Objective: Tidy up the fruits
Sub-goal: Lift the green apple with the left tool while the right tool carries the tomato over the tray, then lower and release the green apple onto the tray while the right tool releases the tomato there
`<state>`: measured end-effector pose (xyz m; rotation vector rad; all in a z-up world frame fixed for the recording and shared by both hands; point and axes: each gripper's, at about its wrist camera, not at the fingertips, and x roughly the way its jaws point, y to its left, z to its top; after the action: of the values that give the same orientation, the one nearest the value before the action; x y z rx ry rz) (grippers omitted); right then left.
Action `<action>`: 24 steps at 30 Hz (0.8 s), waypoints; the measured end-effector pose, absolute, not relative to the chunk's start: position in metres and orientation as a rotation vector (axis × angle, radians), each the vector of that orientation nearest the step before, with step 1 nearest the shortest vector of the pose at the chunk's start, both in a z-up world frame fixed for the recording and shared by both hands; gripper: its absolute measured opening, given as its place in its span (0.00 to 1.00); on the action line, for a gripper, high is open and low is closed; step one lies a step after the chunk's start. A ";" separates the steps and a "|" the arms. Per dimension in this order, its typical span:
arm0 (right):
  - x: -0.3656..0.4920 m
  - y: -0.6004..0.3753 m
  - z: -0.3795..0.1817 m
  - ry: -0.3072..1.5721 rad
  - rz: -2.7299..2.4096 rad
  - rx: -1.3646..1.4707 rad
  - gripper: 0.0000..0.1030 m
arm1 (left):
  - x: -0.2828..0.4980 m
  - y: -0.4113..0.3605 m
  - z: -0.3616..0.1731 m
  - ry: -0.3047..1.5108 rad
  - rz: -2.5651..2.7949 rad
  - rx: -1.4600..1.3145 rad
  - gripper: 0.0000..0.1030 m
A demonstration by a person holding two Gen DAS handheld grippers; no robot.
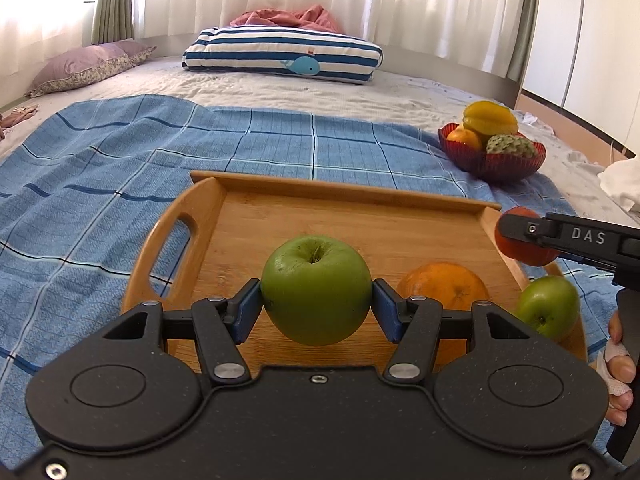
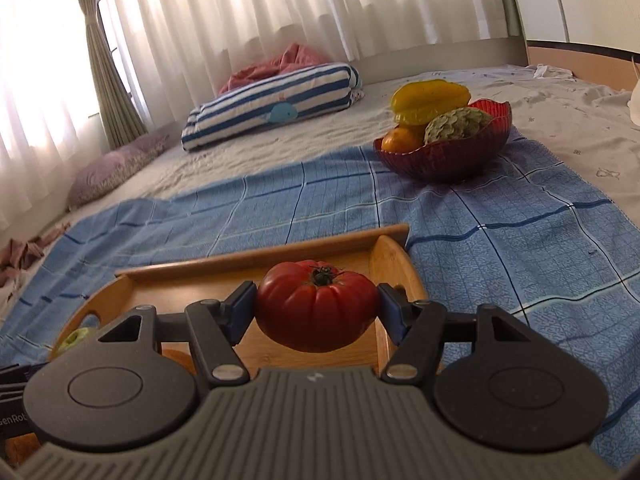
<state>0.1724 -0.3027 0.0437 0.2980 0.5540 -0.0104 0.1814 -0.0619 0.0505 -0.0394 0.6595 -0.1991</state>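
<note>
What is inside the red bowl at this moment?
The red bowl holds a yellow starfruit on top, a green custard apple and an orange. Anything beneath them is hidden.

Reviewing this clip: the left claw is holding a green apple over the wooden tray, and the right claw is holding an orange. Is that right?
Not quite. The right claw is shut on a red tomato, not an orange; the right wrist view shows its ribbed red skin and green stem. The orange lies on the wooden tray. The rest holds: the left claw grips a green apple over that tray.
</note>
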 end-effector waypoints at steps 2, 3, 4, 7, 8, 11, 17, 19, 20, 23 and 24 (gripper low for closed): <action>0.178 -0.302 0.044 0.583 0.000 0.293 0.65 | 0.183 -0.063 0.049 0.663 -0.200 -0.038 0.55; 0.181 -0.303 0.044 0.600 0.004 0.302 0.65 | 0.184 -0.063 0.048 0.663 -0.200 -0.036 0.55; 0.184 -0.305 0.043 0.614 0.005 0.315 0.65 | 0.184 -0.064 0.047 0.663 -0.200 -0.035 0.55; 0.191 -0.308 0.042 0.636 0.000 0.327 0.65 | 0.186 -0.063 0.046 0.667 -0.200 -0.035 0.55; 0.193 -0.307 0.041 0.640 -0.002 0.318 0.65 | 0.187 -0.063 0.045 0.669 -0.200 -0.037 0.55; 0.196 -0.303 0.040 0.648 0.000 0.279 0.65 | 0.189 -0.062 0.043 0.675 -0.201 -0.036 0.55; 0.203 -0.300 0.034 0.672 -0.011 0.251 0.65 | 0.189 -0.063 0.040 0.676 -0.206 -0.031 0.55; 0.204 -0.300 0.031 0.681 -0.012 0.245 0.65 | 0.189 -0.063 0.040 0.675 -0.208 -0.030 0.55; 0.204 -0.300 0.031 0.678 -0.011 0.241 0.65 | 0.189 -0.063 0.040 0.675 -0.208 -0.030 0.55; 0.204 -0.300 0.031 0.678 -0.012 0.237 0.65 | 0.189 -0.064 0.040 0.672 -0.210 -0.024 0.55; 0.204 -0.300 0.031 0.677 -0.012 0.236 0.65 | 0.189 -0.064 0.040 0.670 -0.210 -0.020 0.55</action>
<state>0.2038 -0.2996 0.0306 0.2356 0.6770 -0.0116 0.1887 -0.0640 0.0397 -0.0204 0.6701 -0.2102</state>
